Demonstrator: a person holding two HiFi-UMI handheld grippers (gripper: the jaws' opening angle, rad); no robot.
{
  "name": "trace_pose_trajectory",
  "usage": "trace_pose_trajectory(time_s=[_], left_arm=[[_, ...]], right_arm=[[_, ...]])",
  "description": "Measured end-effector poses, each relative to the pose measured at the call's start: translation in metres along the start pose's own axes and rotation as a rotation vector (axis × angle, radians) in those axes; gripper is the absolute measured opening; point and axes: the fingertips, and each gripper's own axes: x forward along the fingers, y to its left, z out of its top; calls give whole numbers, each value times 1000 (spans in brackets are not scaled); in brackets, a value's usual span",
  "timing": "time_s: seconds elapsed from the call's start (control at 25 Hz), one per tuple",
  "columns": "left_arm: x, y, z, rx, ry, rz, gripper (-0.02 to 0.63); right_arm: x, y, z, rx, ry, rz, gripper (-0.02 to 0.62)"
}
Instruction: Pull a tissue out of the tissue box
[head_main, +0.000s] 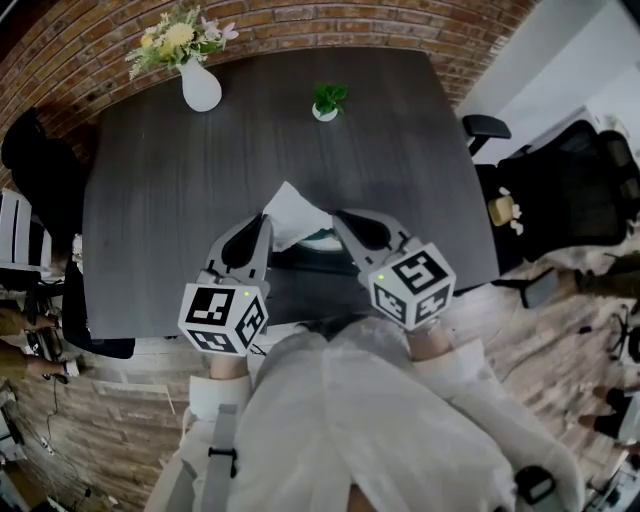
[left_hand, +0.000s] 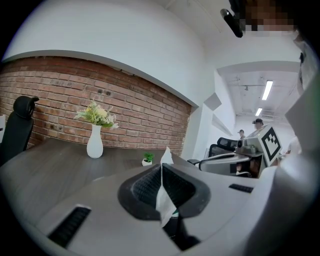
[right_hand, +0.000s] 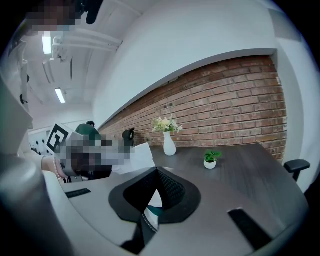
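**Left gripper pinching the tissue, right gripper closed by the box**

The left gripper has its jaws clamped on the white tissue. The tissue rises from the tissue box at the table's near edge. The right gripper, jaws together, seems empty. Pull straight up, slowly, so only 1 sheet comes and the box stays put.
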Motion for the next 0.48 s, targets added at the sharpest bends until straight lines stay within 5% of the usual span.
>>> trace_pose_trajectory(time_s=[0.48], left_arm=[[1,5,-2,-25,-7,-7,11]], right_arm=[[9,4,-7,-1,29,22,3]])
